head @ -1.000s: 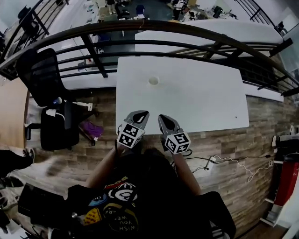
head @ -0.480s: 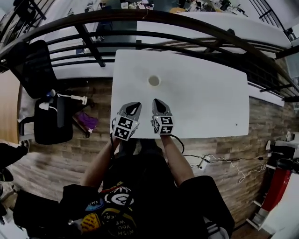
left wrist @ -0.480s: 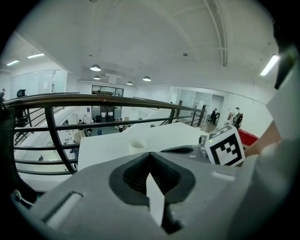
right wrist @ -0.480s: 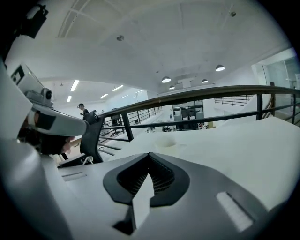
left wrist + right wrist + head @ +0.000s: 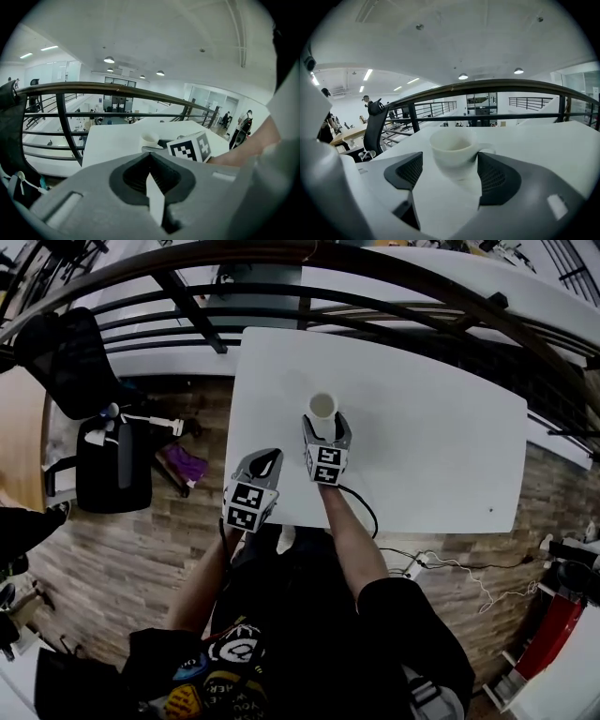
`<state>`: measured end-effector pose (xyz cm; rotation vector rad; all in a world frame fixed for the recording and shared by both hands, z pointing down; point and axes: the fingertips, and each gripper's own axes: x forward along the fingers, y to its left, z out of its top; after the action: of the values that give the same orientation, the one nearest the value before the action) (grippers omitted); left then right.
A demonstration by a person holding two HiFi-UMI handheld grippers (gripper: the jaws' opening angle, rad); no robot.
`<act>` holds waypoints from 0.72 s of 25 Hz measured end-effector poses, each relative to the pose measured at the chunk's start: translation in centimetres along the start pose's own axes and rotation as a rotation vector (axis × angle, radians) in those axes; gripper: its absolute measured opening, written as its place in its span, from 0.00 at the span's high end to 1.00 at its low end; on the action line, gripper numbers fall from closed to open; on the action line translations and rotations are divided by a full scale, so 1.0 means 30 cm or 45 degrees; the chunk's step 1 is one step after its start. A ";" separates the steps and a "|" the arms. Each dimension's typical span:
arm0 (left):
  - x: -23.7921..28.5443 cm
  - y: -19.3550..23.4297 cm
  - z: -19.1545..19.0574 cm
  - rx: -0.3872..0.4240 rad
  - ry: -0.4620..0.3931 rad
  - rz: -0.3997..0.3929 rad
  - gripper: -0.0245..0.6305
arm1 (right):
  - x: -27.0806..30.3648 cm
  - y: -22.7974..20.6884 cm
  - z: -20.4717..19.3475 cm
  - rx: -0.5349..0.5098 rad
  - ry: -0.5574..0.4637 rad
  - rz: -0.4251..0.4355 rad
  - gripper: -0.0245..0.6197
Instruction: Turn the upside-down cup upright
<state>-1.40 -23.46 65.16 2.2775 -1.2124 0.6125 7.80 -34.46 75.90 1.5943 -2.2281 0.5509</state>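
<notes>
A white cup (image 5: 322,406) with a handle stands on the white table (image 5: 422,427), left of its middle. In the right gripper view the cup (image 5: 452,149) sits just ahead, between the two fingertips, handle to the right. Whether its mouth faces up or down I cannot tell. My right gripper (image 5: 327,421) (image 5: 450,165) is opening its jaws, and the pads stand apart from the cup on both sides. My left gripper (image 5: 267,457) (image 5: 151,171) is shut and empty, over the table's near edge, left of and behind the right one. The left gripper view shows the cup (image 5: 150,138) beyond the right gripper's marker cube.
A dark metal railing (image 5: 281,296) runs along the table's far side. A black office chair (image 5: 70,352) stands to the left on the wooden floor, with cables (image 5: 450,563) at the near right. Bare tabletop stretches to the right of the cup.
Both grippers moved forward from the table's near edge. The right one travelled up to the cup and its jaws went from shut to open; the left one stayed shut.
</notes>
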 end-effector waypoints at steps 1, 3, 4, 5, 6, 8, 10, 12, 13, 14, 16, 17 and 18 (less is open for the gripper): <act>0.005 0.005 -0.009 -0.011 0.009 0.005 0.96 | 0.016 -0.003 0.002 -0.002 -0.001 -0.007 0.40; 0.014 0.011 -0.022 -0.024 0.027 0.012 0.96 | 0.045 -0.009 0.008 -0.022 -0.008 -0.021 0.35; 0.017 0.010 -0.022 -0.025 0.032 0.012 0.96 | 0.060 -0.014 0.012 -0.035 -0.013 -0.028 0.32; 0.021 0.009 -0.022 -0.024 0.035 0.010 0.96 | 0.074 -0.021 0.016 -0.046 -0.016 -0.035 0.30; 0.024 0.007 -0.024 -0.024 0.040 0.007 0.96 | 0.088 -0.028 0.018 -0.056 -0.017 -0.038 0.30; 0.033 0.005 -0.034 -0.030 0.051 0.001 0.96 | 0.116 -0.037 0.023 -0.073 -0.024 -0.028 0.30; 0.045 0.010 -0.042 -0.040 0.061 0.000 0.96 | 0.138 -0.043 0.032 -0.087 -0.038 0.002 0.36; 0.058 0.024 -0.035 -0.044 0.060 0.003 0.96 | 0.150 -0.046 0.037 -0.113 -0.036 0.044 0.36; 0.064 0.033 -0.026 -0.052 0.051 0.004 0.96 | 0.151 -0.046 0.037 -0.132 -0.028 0.071 0.36; 0.072 0.044 -0.014 -0.069 0.039 0.004 0.96 | 0.148 -0.042 0.038 -0.154 -0.021 0.101 0.36; 0.089 0.073 0.020 -0.137 0.029 -0.007 0.96 | 0.123 -0.020 0.049 -0.207 -0.021 0.169 0.36; 0.101 0.086 0.043 -0.194 0.035 -0.028 0.96 | 0.099 -0.002 0.062 -0.238 -0.028 0.205 0.36; 0.116 0.093 0.071 -0.256 0.046 -0.069 0.96 | 0.068 0.020 0.080 -0.271 -0.040 0.241 0.36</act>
<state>-1.65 -28.30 66.11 2.1151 -1.1376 0.4863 6.45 -37.15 74.77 1.3051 -2.3863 0.3255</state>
